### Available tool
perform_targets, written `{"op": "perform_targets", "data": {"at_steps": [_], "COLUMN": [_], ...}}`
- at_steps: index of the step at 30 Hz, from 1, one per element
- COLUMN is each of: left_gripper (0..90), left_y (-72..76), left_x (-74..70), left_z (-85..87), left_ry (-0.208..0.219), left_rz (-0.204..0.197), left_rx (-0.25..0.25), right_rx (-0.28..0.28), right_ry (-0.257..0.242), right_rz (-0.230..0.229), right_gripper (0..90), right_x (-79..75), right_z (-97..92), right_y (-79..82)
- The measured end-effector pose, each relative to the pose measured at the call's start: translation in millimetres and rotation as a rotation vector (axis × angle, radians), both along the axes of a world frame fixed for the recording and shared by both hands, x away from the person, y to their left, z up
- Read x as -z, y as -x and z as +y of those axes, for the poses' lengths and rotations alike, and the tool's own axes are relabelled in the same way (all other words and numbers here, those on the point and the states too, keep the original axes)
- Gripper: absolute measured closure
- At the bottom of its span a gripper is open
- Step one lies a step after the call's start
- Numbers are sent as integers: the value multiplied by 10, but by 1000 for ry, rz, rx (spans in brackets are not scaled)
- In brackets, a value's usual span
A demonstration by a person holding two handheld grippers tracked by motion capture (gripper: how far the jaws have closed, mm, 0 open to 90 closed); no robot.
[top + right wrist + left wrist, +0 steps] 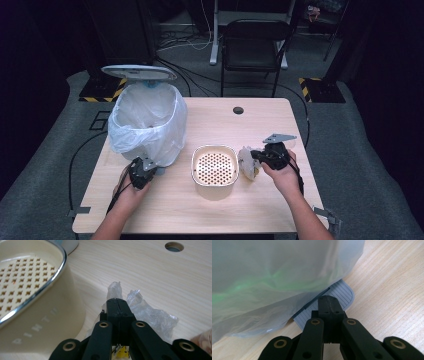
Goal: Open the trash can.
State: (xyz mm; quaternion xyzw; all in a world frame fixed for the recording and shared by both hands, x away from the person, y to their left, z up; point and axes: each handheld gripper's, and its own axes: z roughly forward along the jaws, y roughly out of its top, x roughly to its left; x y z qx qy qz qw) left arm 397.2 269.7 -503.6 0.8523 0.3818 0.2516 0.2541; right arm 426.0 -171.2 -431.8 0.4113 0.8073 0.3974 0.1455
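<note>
Crinkled clear plastic wrap is pinched in the right claw beside the cream basket; left claw closed, pressing the bin pedal.

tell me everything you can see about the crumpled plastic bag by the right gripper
The crumpled plastic bag is thin, clear, wrinkled film, bunched into a small wad with something yellow and pale inside. It lies on the wooden table, just right of the cream perforated basket. The right gripper is shut on its top folds.
</note>
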Motion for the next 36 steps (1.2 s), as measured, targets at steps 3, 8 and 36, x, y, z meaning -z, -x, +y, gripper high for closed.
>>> {"op": "perform_targets", "data": {"at_steps": [3,8,36], "left_gripper": [900,900,900], "left_y": [2,-5,-1], "left_x": [6,-7,-2], "left_z": [-3,6,7], "left_ry": [7,-15,-12], "left_rz": [-2,-5,-6], "left_rx": [-5,12,6], "right_rx": [7,36,166], "right_ry": [5,-9,71], "right_rz": [20,25,82], "right_gripper": [864,640,239], "right_x": [71,173,751], "right_z": [-37,-46,76], "right_y": [56,52,-144]}}
